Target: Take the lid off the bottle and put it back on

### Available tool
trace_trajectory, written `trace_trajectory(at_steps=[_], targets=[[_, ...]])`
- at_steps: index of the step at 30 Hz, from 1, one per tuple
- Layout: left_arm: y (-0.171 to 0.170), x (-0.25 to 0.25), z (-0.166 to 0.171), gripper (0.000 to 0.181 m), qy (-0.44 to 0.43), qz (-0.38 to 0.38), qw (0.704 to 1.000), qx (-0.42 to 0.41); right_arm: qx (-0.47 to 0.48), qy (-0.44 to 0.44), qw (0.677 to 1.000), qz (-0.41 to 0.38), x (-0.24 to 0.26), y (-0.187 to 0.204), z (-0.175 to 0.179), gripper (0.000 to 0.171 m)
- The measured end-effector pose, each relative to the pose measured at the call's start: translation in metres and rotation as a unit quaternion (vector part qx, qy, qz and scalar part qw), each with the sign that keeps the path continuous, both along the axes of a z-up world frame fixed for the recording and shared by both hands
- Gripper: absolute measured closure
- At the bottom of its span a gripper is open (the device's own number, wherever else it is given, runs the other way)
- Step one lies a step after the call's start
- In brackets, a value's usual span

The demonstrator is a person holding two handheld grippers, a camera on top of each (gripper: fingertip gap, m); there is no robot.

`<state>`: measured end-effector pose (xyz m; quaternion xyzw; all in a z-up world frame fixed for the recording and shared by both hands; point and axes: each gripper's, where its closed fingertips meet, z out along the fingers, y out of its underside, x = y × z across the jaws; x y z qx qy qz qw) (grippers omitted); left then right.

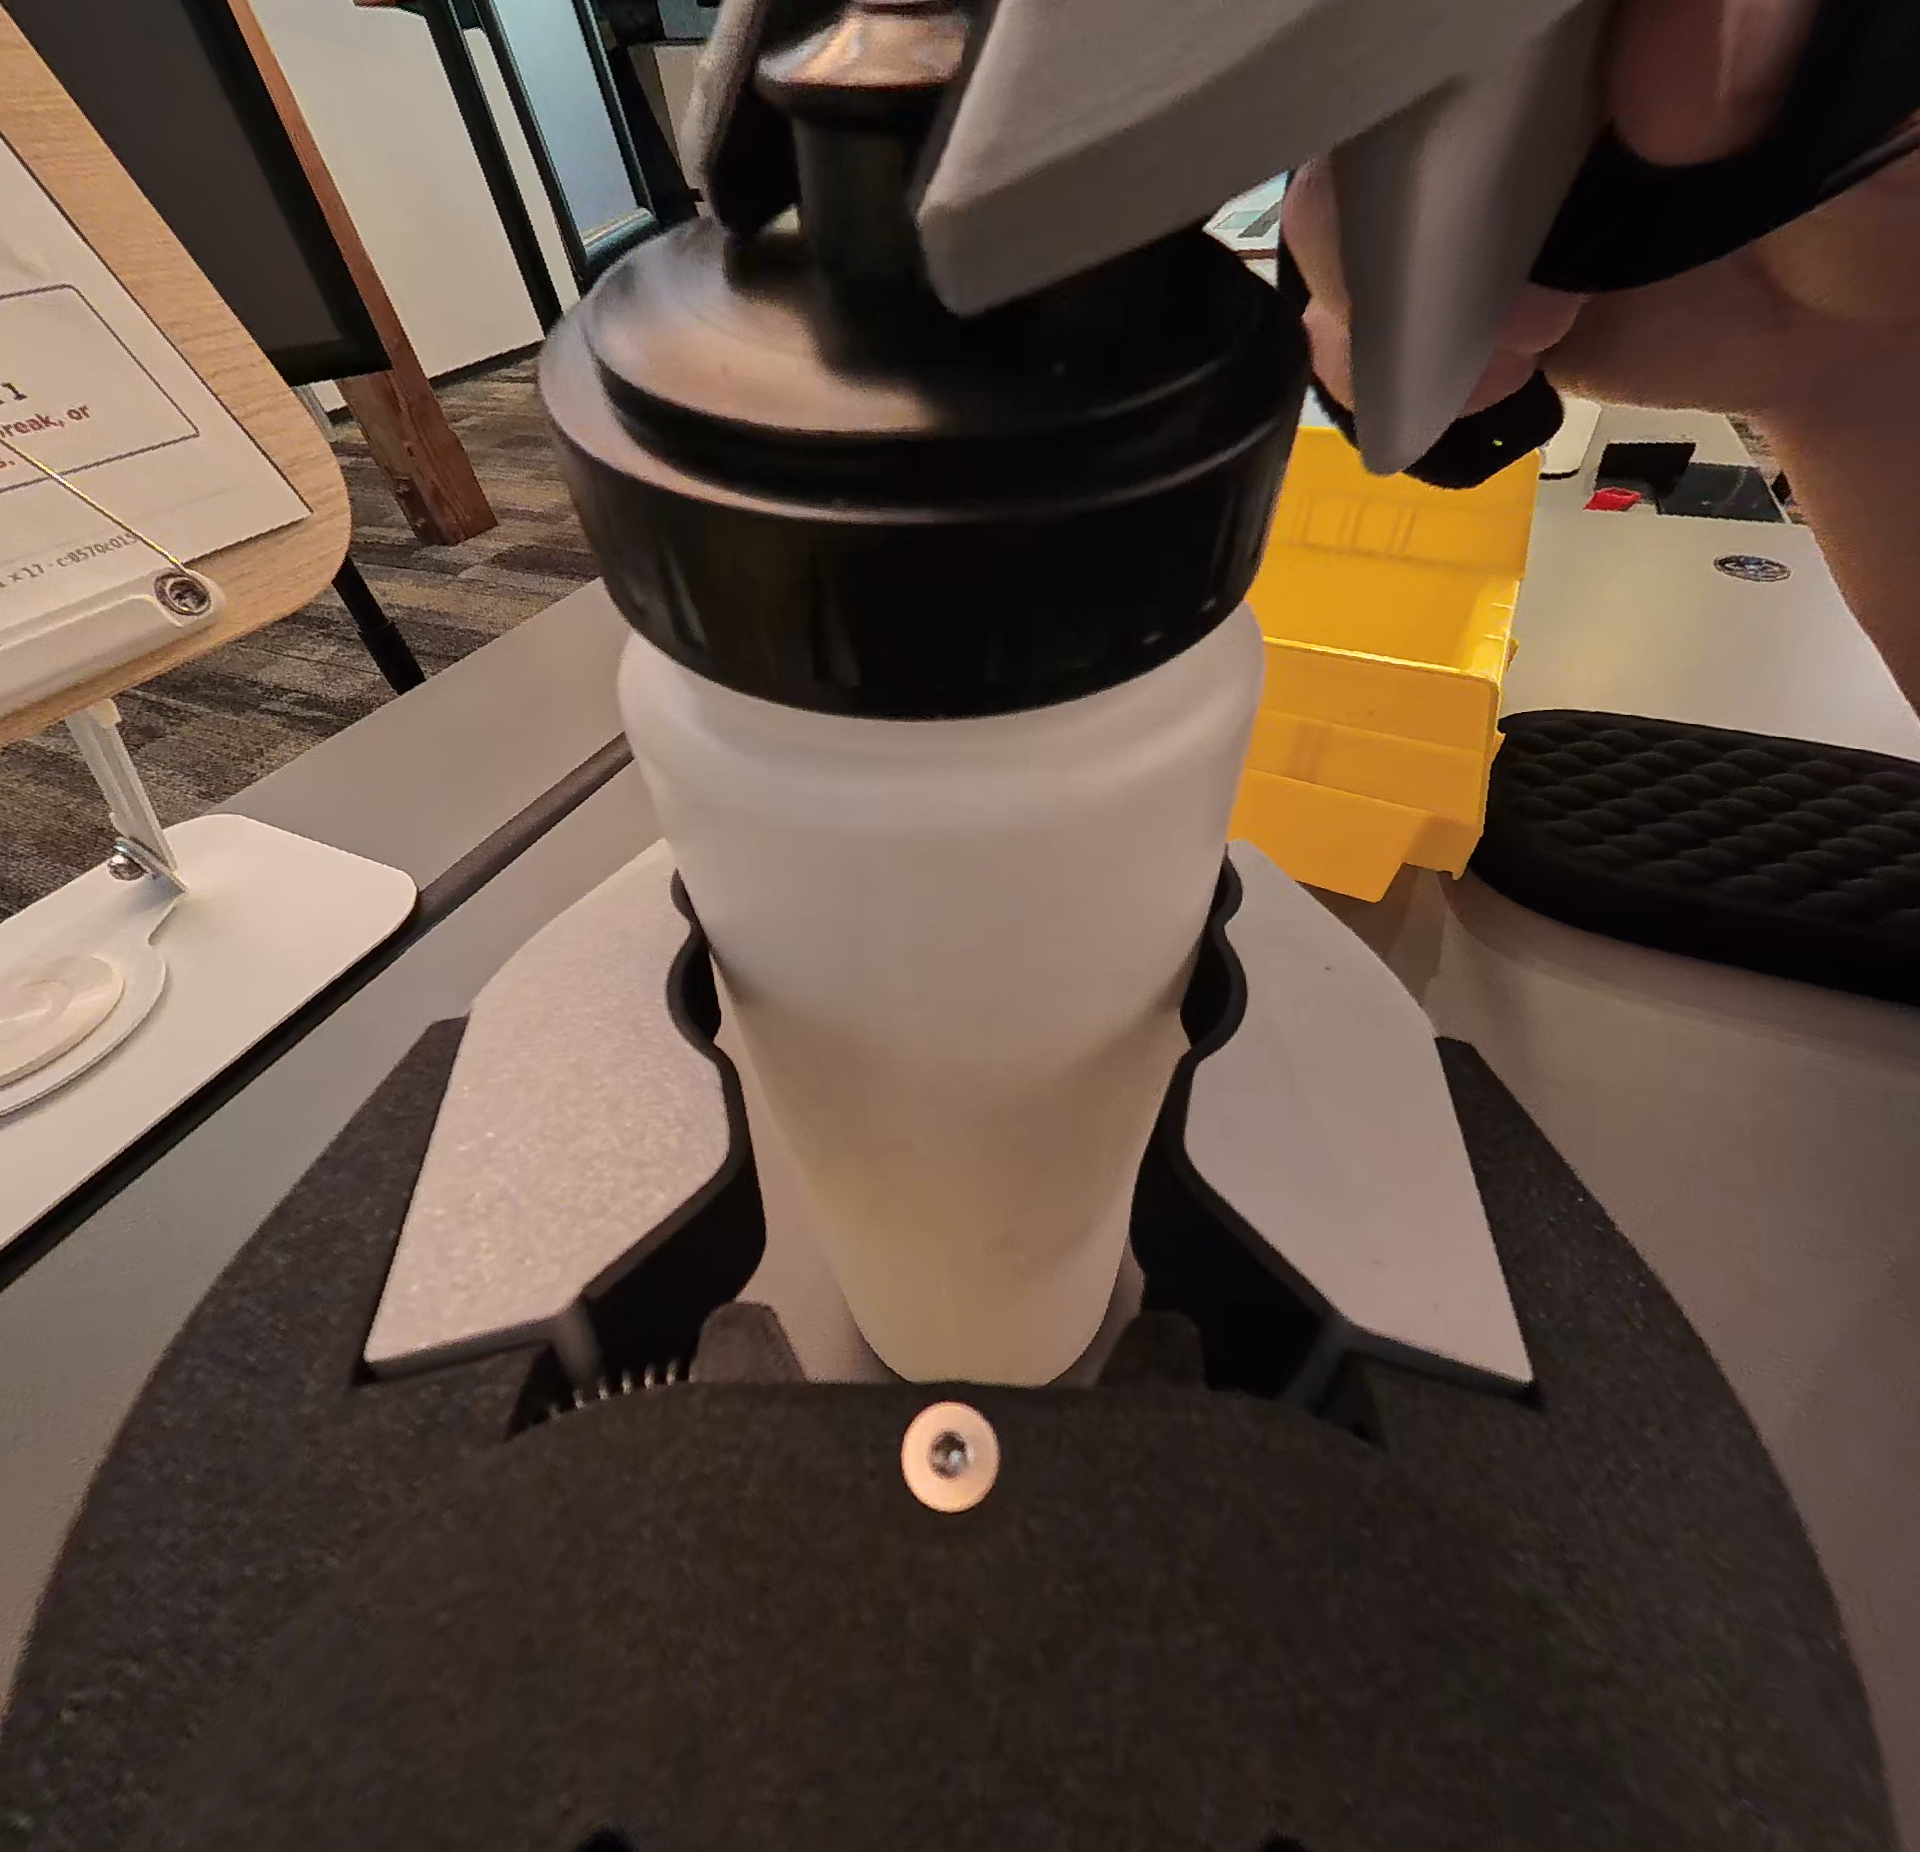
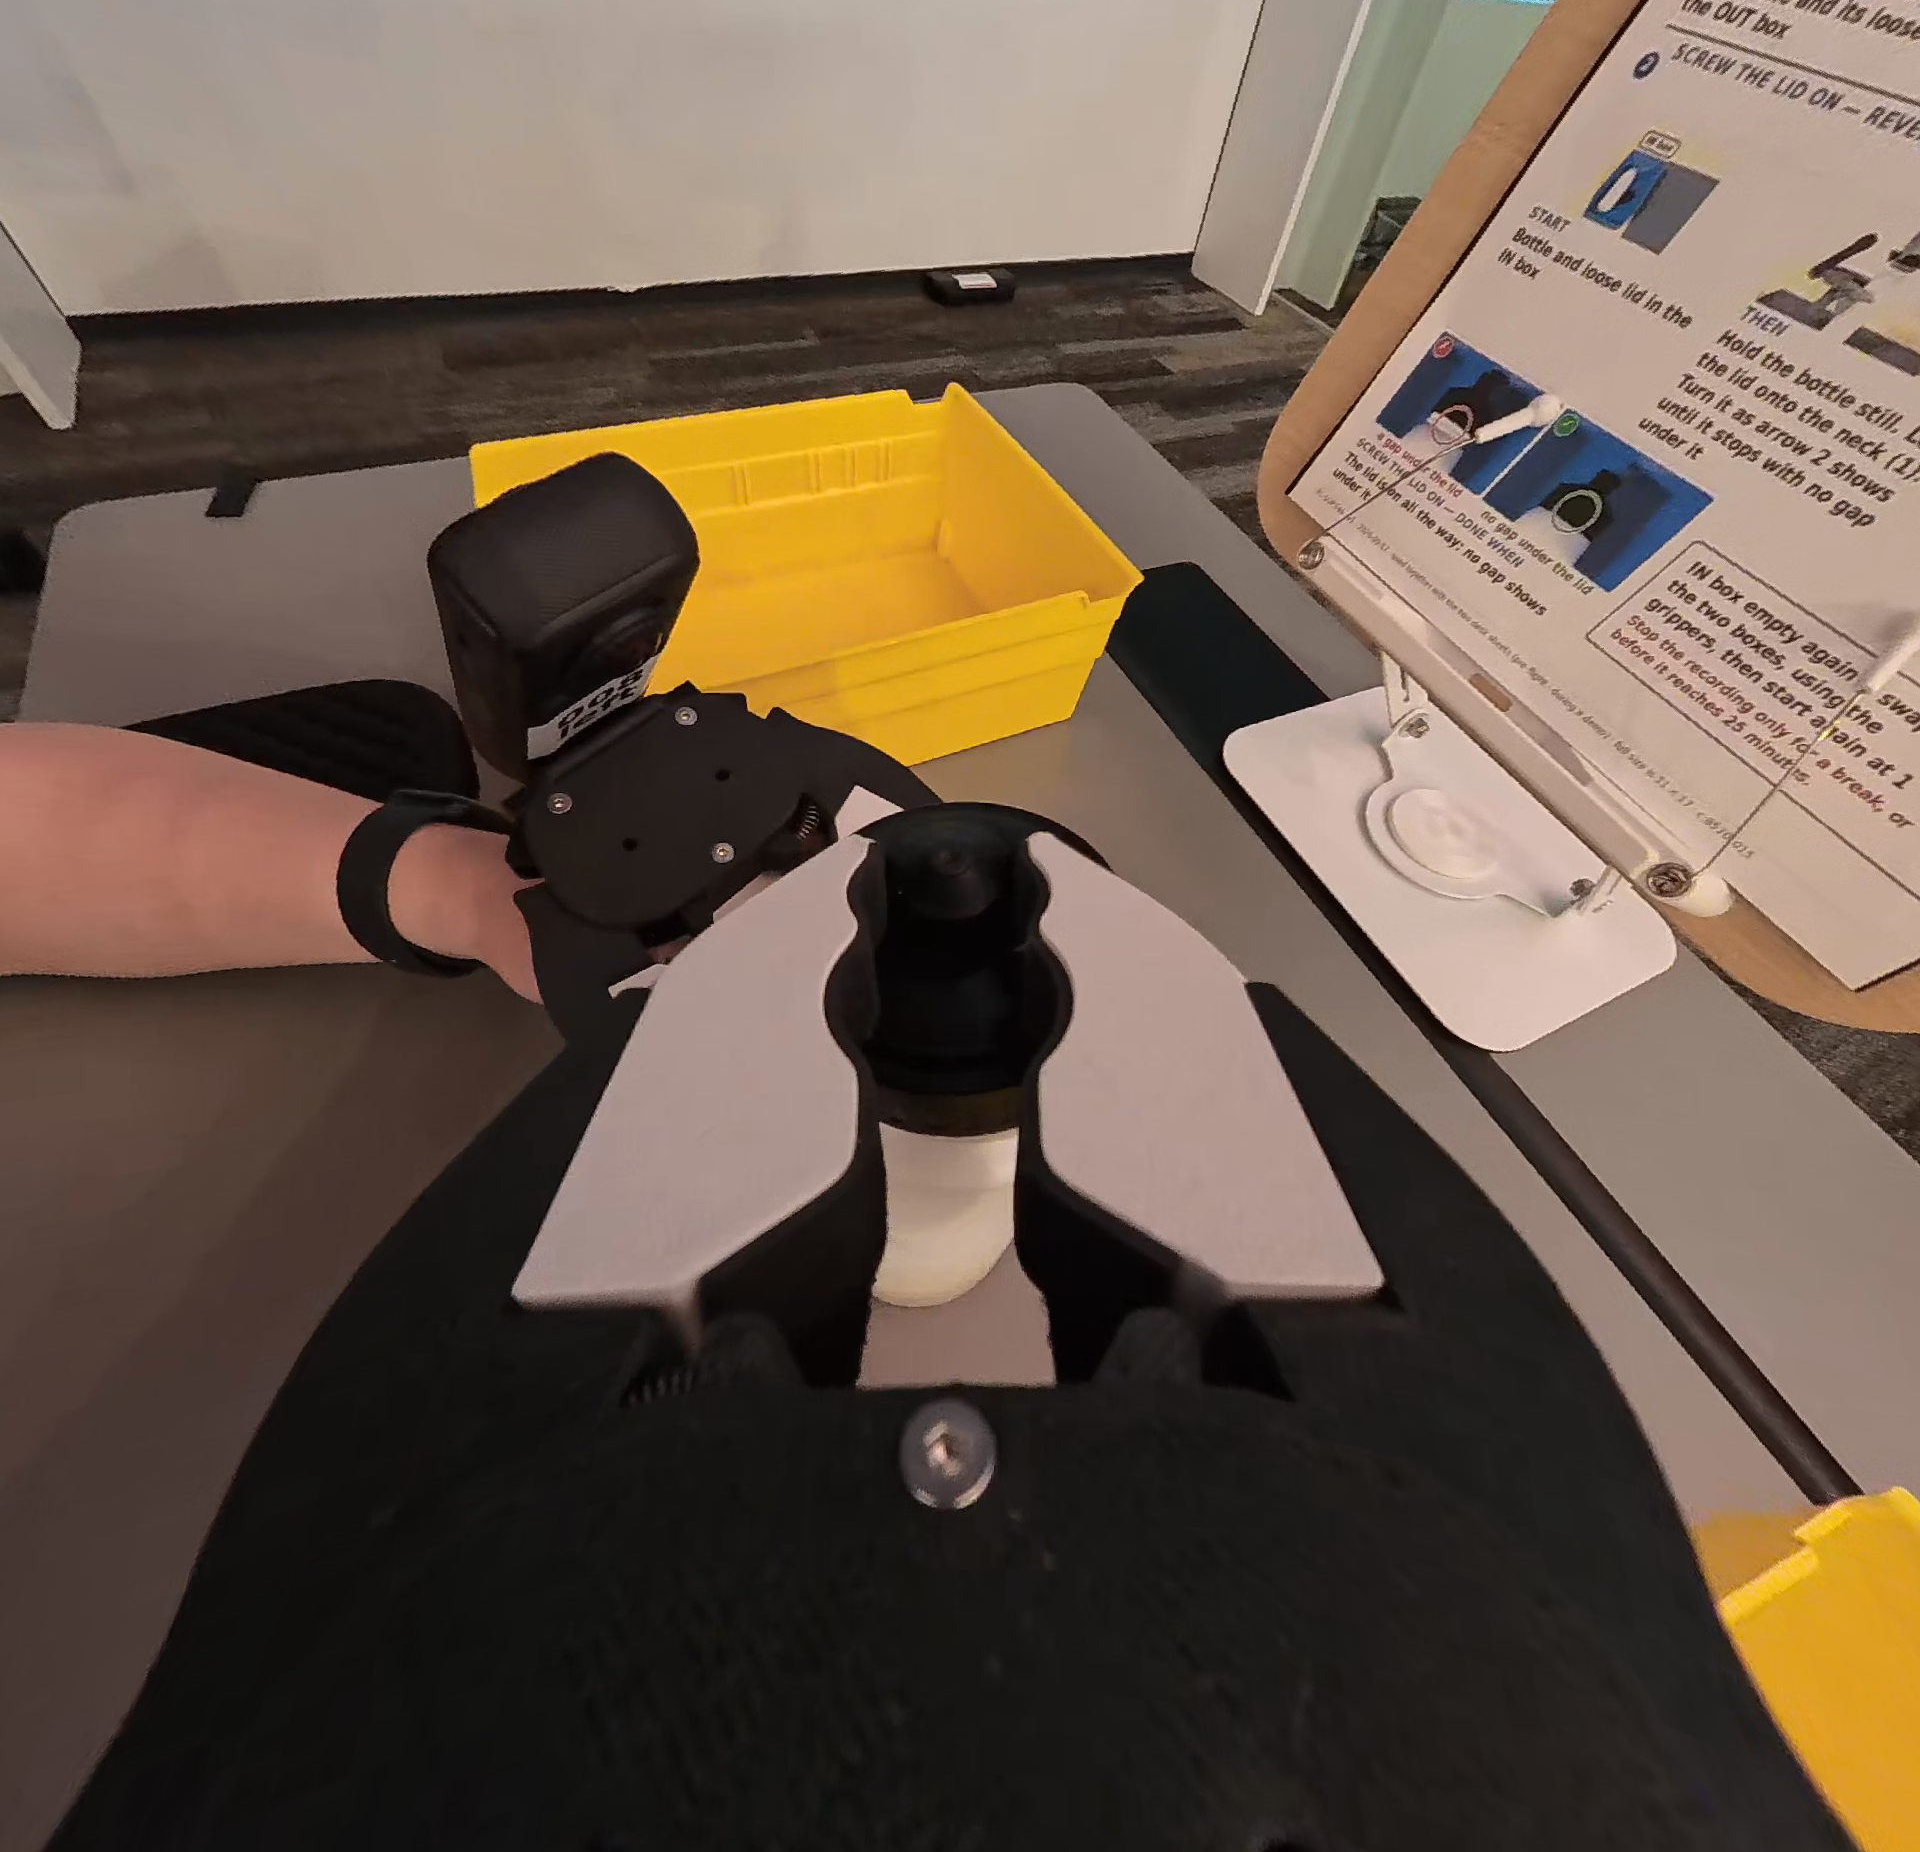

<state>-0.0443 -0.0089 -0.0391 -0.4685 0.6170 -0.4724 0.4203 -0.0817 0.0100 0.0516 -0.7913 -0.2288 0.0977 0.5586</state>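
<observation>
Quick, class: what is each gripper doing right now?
Left gripper: jaws shut on the white bottle.
Right gripper: jaws shut on the spout of the black lid.

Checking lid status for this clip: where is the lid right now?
On the bottle neck, centre of both views: the lid has its spout pinched by the right gripper, while the left gripper holds the body.

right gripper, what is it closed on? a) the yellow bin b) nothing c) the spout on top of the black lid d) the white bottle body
c: the right gripper pinches the spout atop the black lid, while the left gripper holds the white bottle.
</observation>
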Motion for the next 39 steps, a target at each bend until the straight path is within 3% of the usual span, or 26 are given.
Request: trace_trajectory(at_steps=[1, 4, 8, 18, 26, 33, 39], targets=[[0.000, 0.000, 0.000, 0.092, 0.000, 0.001, 1.000, -0.001, 0.003, 0.000, 1.000, 0.003, 0.000, -0.001, 0.000, 0.146], [0.001, 0.000, 0.000, 0.092, 0.000, 0.001, 1.000, -0.005, 0.012, 0.003, 1.000, -0.006, 0.001, -0.001, 0.001, 0.116], [0.001, 0.000, 0.000, 0.092, 0.001, 0.000, 1.000, -0.008, 0.000, -0.007, 1.000, 0.004, 0.002, -0.003, -0.008, 0.102], [0.002, 0.000, 0.000, 0.092, 0.001, 0.001, 1.000, -0.009, -0.005, -0.009, 1.000, 0.006, 0.005, 0.000, -0.011, 0.096], [0.001, 0.000, 0.000, 0.092, 0.002, -0.003, 1.000, -0.010, 0.001, -0.079, 0.997, 0.005, 0.002, 0.004, -0.021, 0.098], [0.000, 0.000, 0.000, 0.093, -0.001, -0.008, 1.000, -0.009, 0.001, 0.002, 0.999, 0.041, 0.003, -0.001, -0.012, 0.098], [-0.008, -0.003, 0.000, 0.093, -0.006, -0.041, 0.999, -0.003, -0.013, 0.044, 0.992, 0.117, -0.003, -0.005, -0.018, 0.098]])
